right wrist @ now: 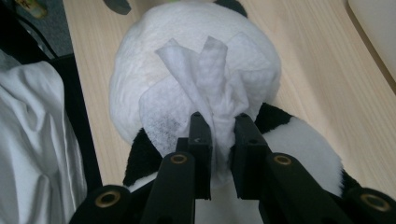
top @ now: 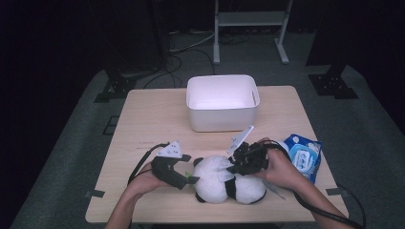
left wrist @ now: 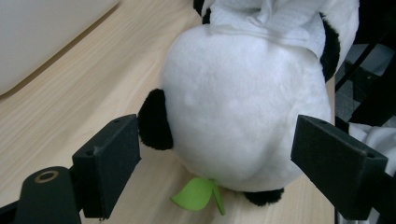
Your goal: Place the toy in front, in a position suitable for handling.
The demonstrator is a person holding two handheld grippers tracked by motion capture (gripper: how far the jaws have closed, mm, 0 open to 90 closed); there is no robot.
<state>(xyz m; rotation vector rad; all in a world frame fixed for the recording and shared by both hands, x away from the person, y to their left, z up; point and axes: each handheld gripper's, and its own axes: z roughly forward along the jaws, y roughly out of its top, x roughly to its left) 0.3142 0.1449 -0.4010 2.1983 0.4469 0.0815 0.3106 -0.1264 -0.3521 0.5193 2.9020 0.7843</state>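
Panda lies crosswise, head toward left gripper.

Black-and-white panda among pale things on light wood

The plush panda is white with black ears and limbs, a bright green leaf beneath it. On it lies a plain white wipe. Behind the panda stands a white bin; right of it, a blue-and-white wipes pack. Both grippers are black; the table is pale wood-grain.
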